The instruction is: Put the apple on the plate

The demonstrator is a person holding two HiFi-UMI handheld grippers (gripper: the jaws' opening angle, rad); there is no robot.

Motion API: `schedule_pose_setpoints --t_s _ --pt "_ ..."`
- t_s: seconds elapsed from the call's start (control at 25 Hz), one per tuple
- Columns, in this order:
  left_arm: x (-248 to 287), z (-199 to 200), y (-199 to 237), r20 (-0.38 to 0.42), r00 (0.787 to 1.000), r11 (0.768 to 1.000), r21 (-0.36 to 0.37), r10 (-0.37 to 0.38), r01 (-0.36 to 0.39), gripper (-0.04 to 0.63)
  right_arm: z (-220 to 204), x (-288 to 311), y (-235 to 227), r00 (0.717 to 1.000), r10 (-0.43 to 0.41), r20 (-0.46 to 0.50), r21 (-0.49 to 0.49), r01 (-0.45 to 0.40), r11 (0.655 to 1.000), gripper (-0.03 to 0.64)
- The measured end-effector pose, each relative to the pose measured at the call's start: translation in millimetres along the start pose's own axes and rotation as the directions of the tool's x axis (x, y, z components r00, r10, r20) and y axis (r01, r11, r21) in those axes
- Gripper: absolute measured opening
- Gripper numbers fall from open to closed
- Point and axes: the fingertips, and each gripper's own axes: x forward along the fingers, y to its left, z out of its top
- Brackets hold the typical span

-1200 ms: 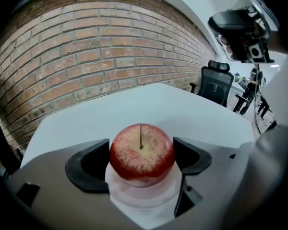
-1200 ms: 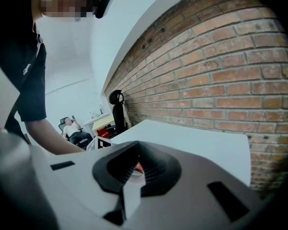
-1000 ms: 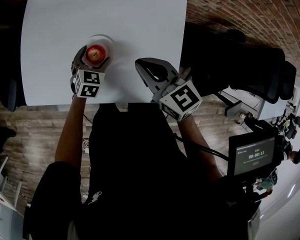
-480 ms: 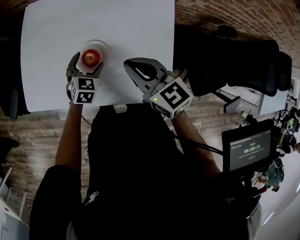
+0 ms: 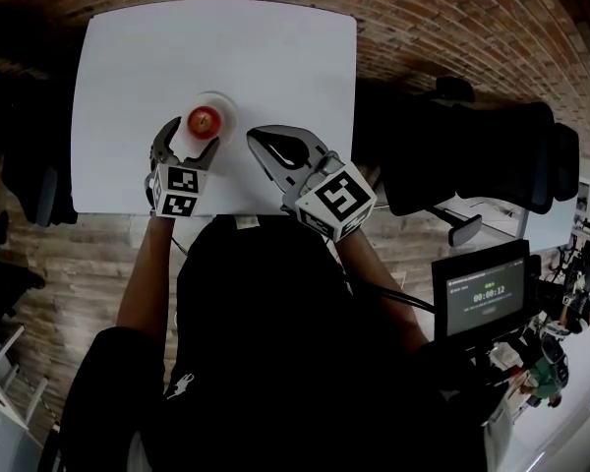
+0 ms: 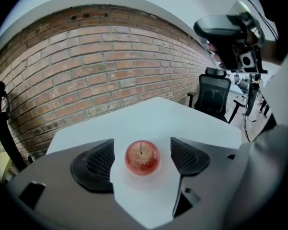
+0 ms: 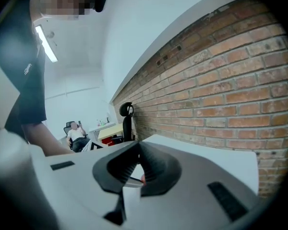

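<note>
A red apple [image 5: 205, 121] [image 6: 142, 157] rests on a small white plate [image 5: 223, 104] [image 6: 149, 189] near the front of the white table [image 5: 226, 47]. My left gripper [image 5: 187, 138] [image 6: 140, 163] hangs just short of the apple, on the near side. Its jaws have just been closing a little but stand open, with the apple seen between them and neither pad touching it. My right gripper [image 5: 261, 141] [image 7: 139, 178] hovers to the right of the plate. Its jaws meet at the tips and hold nothing.
A black office chair [image 5: 472, 146] [image 6: 213, 95] stands to the right of the table. A small screen with a timer [image 5: 484, 298] is at the lower right. A brick wall [image 6: 101, 66] lies beyond the table's far edge.
My left gripper has drawn back and up from the apple, which stays on the plate; its fingertips no longer flank it. The right gripper rose slightly, still shut.
</note>
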Motion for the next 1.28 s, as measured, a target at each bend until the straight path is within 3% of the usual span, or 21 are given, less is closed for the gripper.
schedule_pose_setpoints --t_s 0.16,0.4,0.6,1.28 --pt "-13 15 2 0.037 0.999 1.0 -0.01 0.009 -0.008 0.333 7 3 4 1.0 0.018 0.02 -0.004 -0.018 1.0 0.005" --pt "-31 38 0 0.092 0.996 1.0 -0.006 0.021 -0.021 0.328 21 8 10 0.998 0.039 0.059 -0.016 -0.038 0.999 0.005" --pt "-47 52 -6 0.14 0.99 1.0 -0.011 0.012 -0.011 0.287 28 11 15 0.996 0.056 0.071 -0.05 -0.052 0.997 0.005" --pt "-100 85 -2 0.24 0.97 0.998 -0.048 0.04 -0.029 0.181 34 6 18 0.995 0.046 0.088 -0.07 -0.04 0.997 0.005"
